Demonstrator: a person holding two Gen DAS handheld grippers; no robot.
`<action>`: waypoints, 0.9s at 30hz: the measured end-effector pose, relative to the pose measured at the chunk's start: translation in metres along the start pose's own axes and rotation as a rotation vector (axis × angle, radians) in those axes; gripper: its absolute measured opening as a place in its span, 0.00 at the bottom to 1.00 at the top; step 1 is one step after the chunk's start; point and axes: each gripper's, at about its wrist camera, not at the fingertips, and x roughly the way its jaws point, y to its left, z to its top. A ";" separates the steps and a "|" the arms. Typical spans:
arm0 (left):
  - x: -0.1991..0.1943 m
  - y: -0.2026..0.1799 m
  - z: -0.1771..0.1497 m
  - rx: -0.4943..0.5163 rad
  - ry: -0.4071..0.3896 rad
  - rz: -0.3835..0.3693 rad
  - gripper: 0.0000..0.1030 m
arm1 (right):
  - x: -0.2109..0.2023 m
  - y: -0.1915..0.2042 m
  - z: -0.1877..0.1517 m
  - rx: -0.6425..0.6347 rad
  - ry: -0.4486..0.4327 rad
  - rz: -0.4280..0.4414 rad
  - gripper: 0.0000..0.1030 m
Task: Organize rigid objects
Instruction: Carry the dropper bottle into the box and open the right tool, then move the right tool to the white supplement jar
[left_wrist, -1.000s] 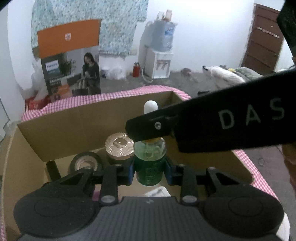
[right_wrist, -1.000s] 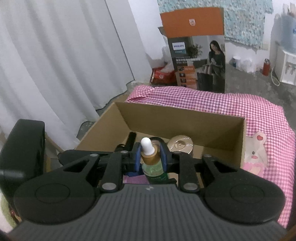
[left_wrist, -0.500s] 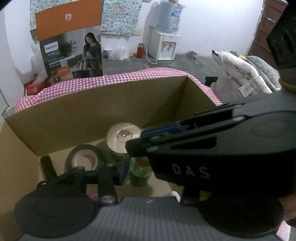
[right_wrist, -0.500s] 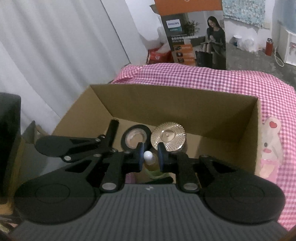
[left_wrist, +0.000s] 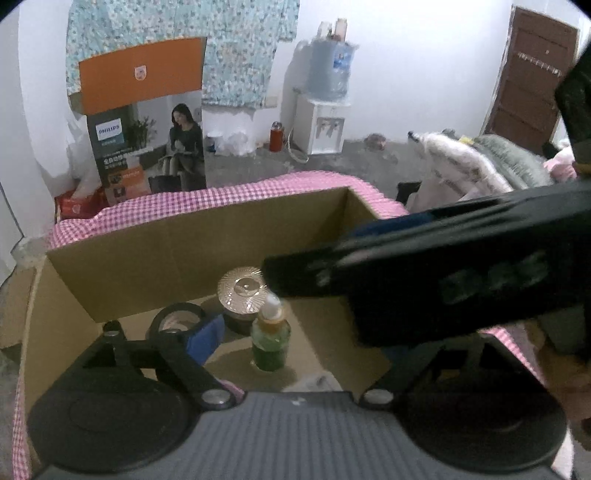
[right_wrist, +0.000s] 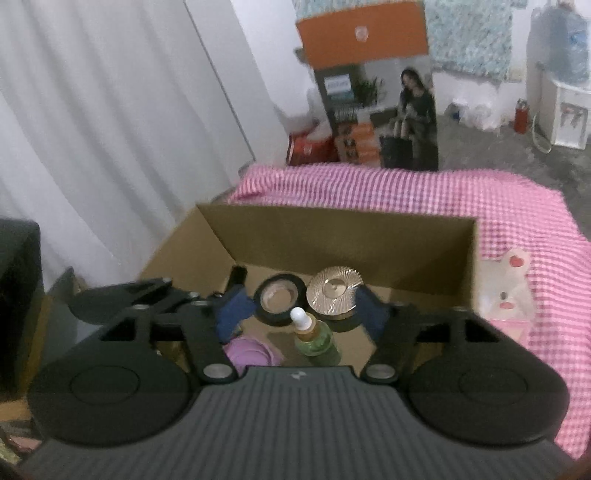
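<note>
A green dropper bottle (right_wrist: 317, 338) stands upright on the floor of an open cardboard box (right_wrist: 343, 240), its white tip topmost. The right claw (right_wrist: 301, 314) hangs over it with both blue-padded fingers (right_wrist: 232, 312) spread wide, one to each side of the bottle and neither touching it; the claw is released and holds nothing. In the right wrist view the bottle sits between the fingers, slightly nearer the camera than their tips.

Just behind the bottle is a gold-lidded jar (right_wrist: 335, 290), and beside that, to the left, a roll of black tape (right_wrist: 279, 297); jar and tape touch or nearly so. A black stick (right_wrist: 236, 277) leans in the box's far left corner, and a purple object (right_wrist: 251, 350) lies left of the bottle, partly hidden by the claw's body.

The left claw (left_wrist: 291, 332) is also released: its one visible blue finger (left_wrist: 205, 334) stands well left of the bottle (left_wrist: 270, 341), while its other finger is hidden behind the right claw's black body (left_wrist: 443, 273), which crosses that view from the right, blurred. From the left wrist the bottle is seen in front of the jar (left_wrist: 243, 290), with the tape (left_wrist: 177, 317) off to the left.

The box rests on a pink checked cloth (right_wrist: 517, 210). A pale bear-shaped item (right_wrist: 508, 288) lies on the cloth just outside the box's right wall.
</note>
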 end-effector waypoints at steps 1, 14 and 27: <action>-0.009 -0.002 -0.003 -0.002 -0.013 -0.004 0.87 | -0.011 0.002 -0.002 0.001 -0.026 -0.004 0.80; -0.109 -0.032 -0.077 0.041 -0.126 -0.062 0.97 | -0.134 0.036 -0.070 0.015 -0.216 -0.080 0.99; -0.165 0.010 -0.116 -0.003 -0.225 0.045 0.97 | -0.142 0.135 -0.106 -0.415 -0.261 -0.539 0.99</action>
